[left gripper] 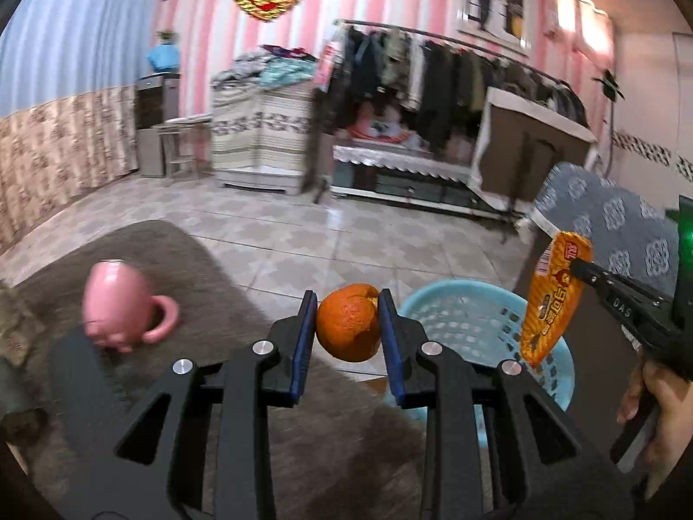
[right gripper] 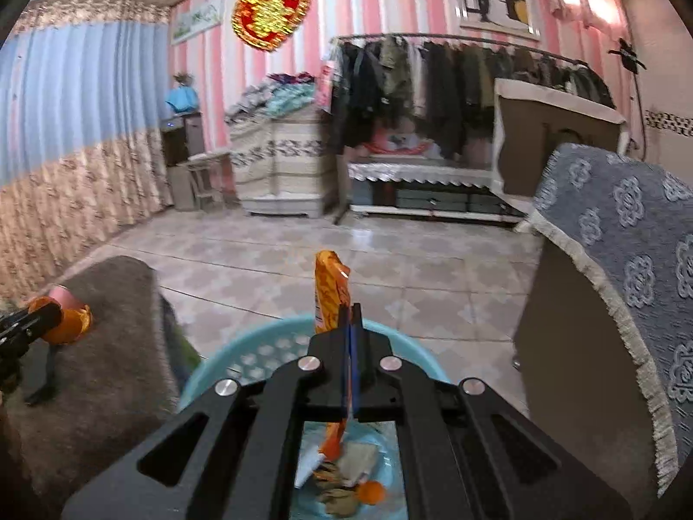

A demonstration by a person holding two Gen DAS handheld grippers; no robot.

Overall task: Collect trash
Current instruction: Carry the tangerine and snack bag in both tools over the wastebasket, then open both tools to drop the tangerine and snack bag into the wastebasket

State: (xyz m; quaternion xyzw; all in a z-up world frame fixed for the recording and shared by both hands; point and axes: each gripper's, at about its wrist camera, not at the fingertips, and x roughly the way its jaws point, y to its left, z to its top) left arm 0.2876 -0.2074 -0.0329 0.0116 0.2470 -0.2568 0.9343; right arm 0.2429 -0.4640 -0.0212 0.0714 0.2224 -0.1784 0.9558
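My left gripper (left gripper: pixel 346 303) is shut on an orange peel (left gripper: pixel 348 327) and holds it in the air just left of a light blue basket (left gripper: pixel 459 325). My right gripper (right gripper: pixel 351 316) is shut on an orange snack wrapper (right gripper: pixel 330 292) and holds it over the basket (right gripper: pixel 260 355). The wrapper (left gripper: pixel 552 299) hangs over the basket's right rim in the left wrist view. Paper scraps and peel pieces (right gripper: pixel 346 476) lie in the basket. The orange peel (right gripper: pixel 69 325) also shows at the left of the right wrist view.
A pink mug (left gripper: pixel 121 307) lies tipped on the brown rug-covered surface (left gripper: pixel 208 268). A chair with a grey patterned cover (right gripper: pixel 628 260) stands to the right. Tiled floor (right gripper: pixel 303 251) lies beyond, with a clothes rack (right gripper: pixel 454 86) and cabinets at the far wall.
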